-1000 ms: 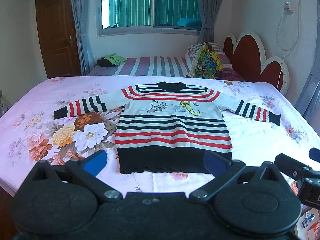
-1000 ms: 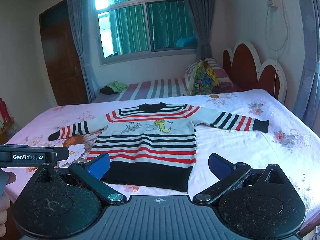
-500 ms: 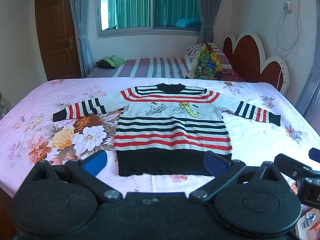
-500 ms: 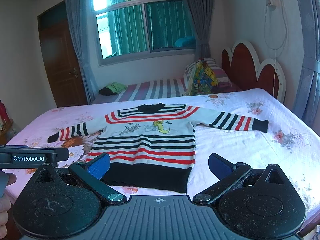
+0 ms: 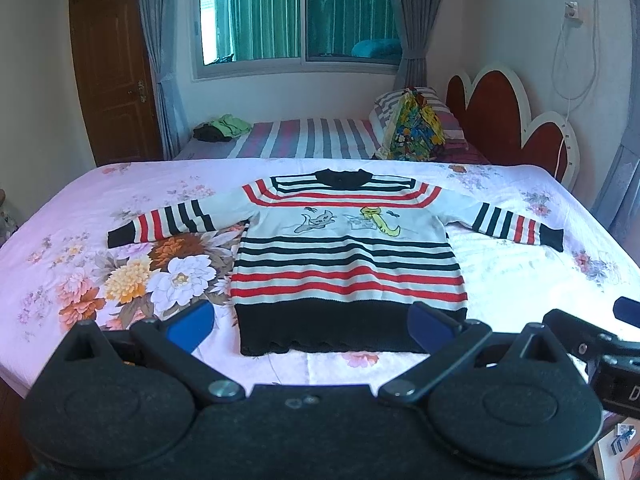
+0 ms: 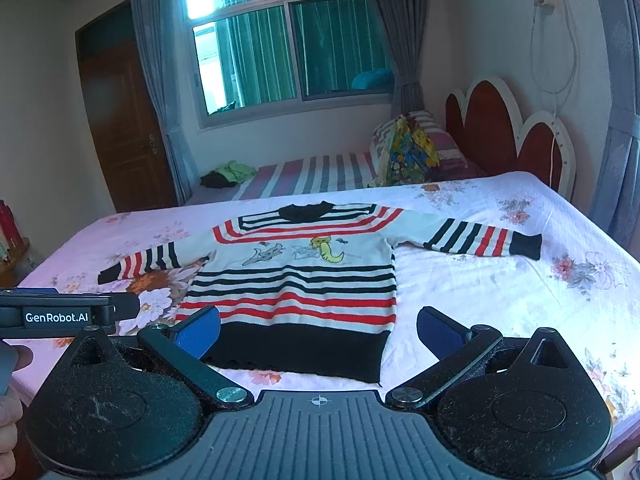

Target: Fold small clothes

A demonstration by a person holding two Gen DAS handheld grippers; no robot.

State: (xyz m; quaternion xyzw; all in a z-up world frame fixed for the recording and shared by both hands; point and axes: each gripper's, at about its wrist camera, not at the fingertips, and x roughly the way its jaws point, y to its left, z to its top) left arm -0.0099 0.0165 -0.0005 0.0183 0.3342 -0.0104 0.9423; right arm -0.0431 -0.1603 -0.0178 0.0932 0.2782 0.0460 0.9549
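Note:
A small striped sweater (image 5: 348, 256) lies flat, face up, on the pink floral bed (image 5: 80, 216), sleeves spread to both sides, black hem nearest me. It also shows in the right wrist view (image 6: 296, 288). My left gripper (image 5: 310, 326) is open and empty, held just short of the hem. My right gripper (image 6: 318, 330) is open and empty, above the hem's right half. The left gripper's body (image 6: 60, 314) shows at the left edge of the right wrist view.
A second bed with a striped sheet (image 5: 304, 140) stands behind, with a pile of dark and green clothes (image 5: 222, 128) and a colourful bag (image 5: 414, 130). A red and white headboard (image 5: 508, 120) is at the right. A wooden door (image 5: 112, 76) is at the back left.
Both grippers have risen and pulled back slightly, so the sweater sits a little lower in the views. Both stay open; the sweater has not moved.

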